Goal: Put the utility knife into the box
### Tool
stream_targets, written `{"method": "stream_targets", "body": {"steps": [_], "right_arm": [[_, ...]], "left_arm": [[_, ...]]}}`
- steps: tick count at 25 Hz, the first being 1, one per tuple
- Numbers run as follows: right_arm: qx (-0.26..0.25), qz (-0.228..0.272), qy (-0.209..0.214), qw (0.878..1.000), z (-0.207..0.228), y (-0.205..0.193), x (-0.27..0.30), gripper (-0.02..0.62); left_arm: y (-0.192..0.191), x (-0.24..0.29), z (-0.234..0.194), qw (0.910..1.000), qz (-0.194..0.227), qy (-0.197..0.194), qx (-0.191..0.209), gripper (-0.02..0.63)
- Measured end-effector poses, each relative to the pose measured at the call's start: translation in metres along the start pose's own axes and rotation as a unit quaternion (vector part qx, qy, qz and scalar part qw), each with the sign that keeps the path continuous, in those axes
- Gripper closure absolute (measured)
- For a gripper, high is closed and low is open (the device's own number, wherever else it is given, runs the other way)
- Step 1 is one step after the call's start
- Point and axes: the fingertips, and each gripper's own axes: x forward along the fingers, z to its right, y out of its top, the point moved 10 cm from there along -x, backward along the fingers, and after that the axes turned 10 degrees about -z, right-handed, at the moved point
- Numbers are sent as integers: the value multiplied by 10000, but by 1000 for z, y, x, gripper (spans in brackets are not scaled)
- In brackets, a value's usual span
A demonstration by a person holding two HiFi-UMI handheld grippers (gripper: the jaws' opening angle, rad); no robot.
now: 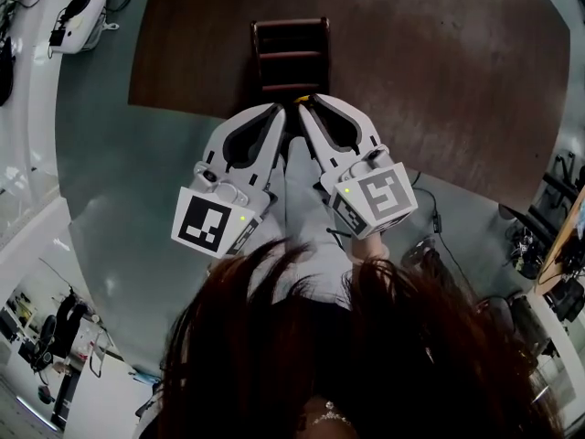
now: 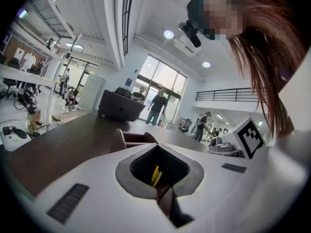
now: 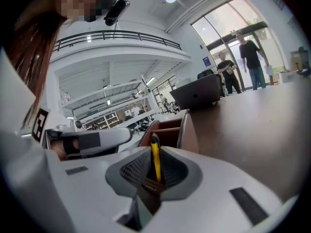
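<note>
The yellow utility knife (image 3: pixel 155 160) stands upright between the dark pads of my right gripper (image 1: pixel 306 108), which is shut on it. Only its yellow tip (image 1: pixel 300 99) shows in the head view. My left gripper (image 1: pixel 280 110) is shut as well, tip to tip with the right one. A sliver of the same yellow knife (image 2: pixel 155 175) sits where its pads meet. The box (image 1: pixel 290 51) is a dark wooden tray with compartments. It lies on the brown table (image 1: pixel 439 71) just beyond both tips and appears as the box (image 3: pixel 167 125) and the box (image 2: pixel 136 139) in the two gripper views.
Both grippers hang over the table's near edge, above the person's lap. A closed dark laptop (image 2: pixel 121 106) sits at the table's far end. Cables and equipment (image 1: pixel 535 245) lie on the floor to the right. People stand by the glass doors (image 3: pixel 243 57).
</note>
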Motion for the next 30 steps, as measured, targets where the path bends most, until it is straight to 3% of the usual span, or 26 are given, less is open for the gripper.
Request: {"method": "stream_targets", "body": {"steps": [6,16,25,30], "right_arm": [[49,43,-22,10000,3,3,-5,538],[323,835,-142,9959,4,34,-43,541],[-323,1487,-249,9880,-36,98,-98,577],[-736,1917,-333,9781,-51,129,-124,580]], "left_arm": [[-1,1,2,10000,-33,-78,-11,606],[25,-10,18,9995,151,-208,166,606],[83,-44,53,9961,515,-380,607,606],[123,-54,71,9884,936,-431,1115,606]]}}
